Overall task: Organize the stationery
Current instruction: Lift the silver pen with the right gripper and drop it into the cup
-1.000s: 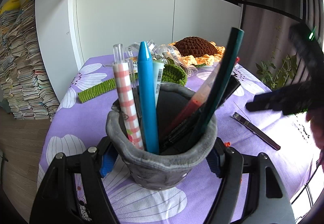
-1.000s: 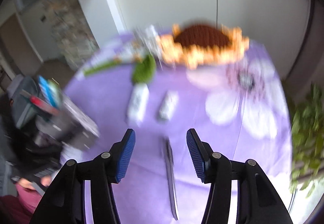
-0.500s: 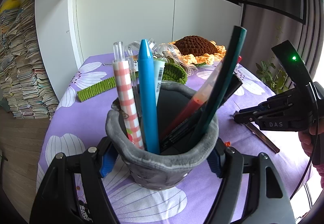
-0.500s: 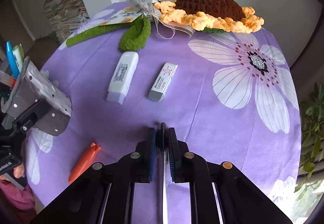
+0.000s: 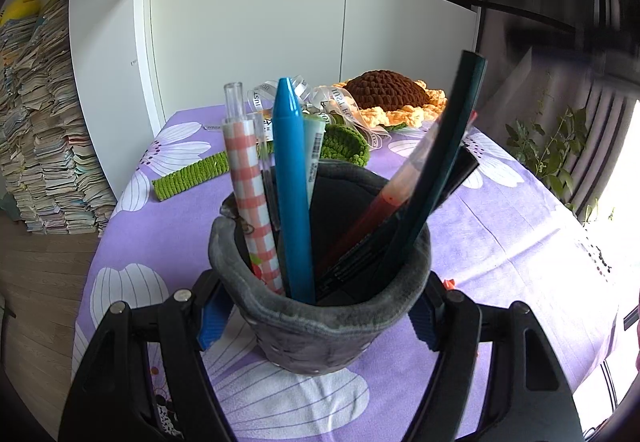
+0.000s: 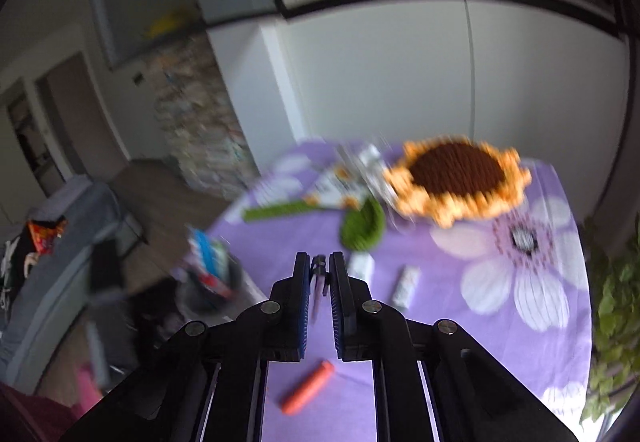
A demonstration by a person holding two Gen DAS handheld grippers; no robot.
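Pen [image 6: 319, 269]: thin, dark, pinched at the right gripper [image 6: 319, 296] tips, lifted off the worktop [image 6: 460, 354]. Left gripper [image 5: 320, 316] clamps the pen cup [image 5: 320, 306], down-left of the right gripper. Risk: shallow tip grip lets the pen pivot and snag the crowded cup's pens on insertion.

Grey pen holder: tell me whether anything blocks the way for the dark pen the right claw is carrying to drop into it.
Nothing closes the grey pen holder, gripped by the left claw. But the blue pen, checked pen and leaning dark green pencil crowd its mouth. The dark pen, in the right claw, must enter the middle gap.
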